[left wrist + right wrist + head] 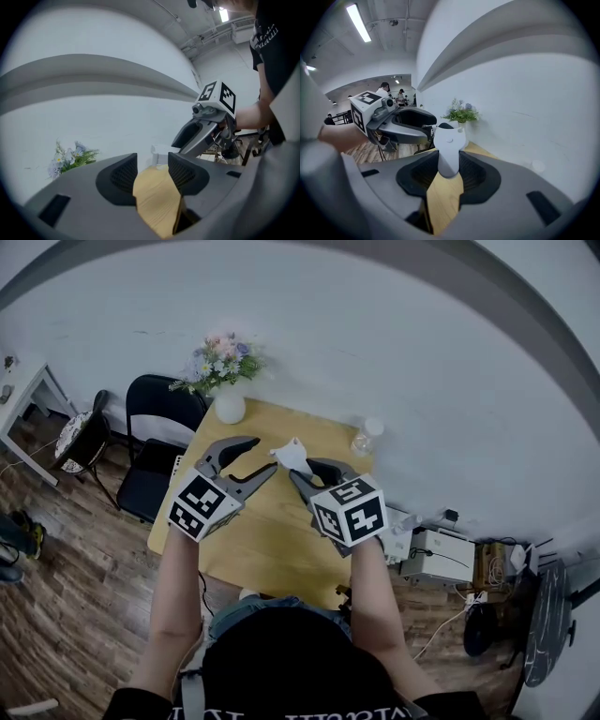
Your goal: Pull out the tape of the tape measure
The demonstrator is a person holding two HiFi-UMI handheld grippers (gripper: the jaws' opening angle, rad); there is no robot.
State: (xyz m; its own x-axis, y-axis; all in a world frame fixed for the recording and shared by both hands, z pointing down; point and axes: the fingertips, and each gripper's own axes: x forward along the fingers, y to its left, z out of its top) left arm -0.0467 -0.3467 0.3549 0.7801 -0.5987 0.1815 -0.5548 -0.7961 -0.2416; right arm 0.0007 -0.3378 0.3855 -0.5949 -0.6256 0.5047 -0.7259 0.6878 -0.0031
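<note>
- Your right claw is clamped on the white tape measure. The pads press its lower body, and the rest sticks out past the jaw tips.
- The tape measure is held in the air above the wooden counter, not resting on it.
- Your left claw has its jaws apart with nothing between them; only the counter shows through the gap.
- Key relation: the tape measure sits just beyond the left claw's tips, slightly to their right. Its free end points toward that claw.
- The tape's end tab is too small to locate.
- Judgement: the left claw does the pulling, away from the right claw along the casing's long axis.
</note>
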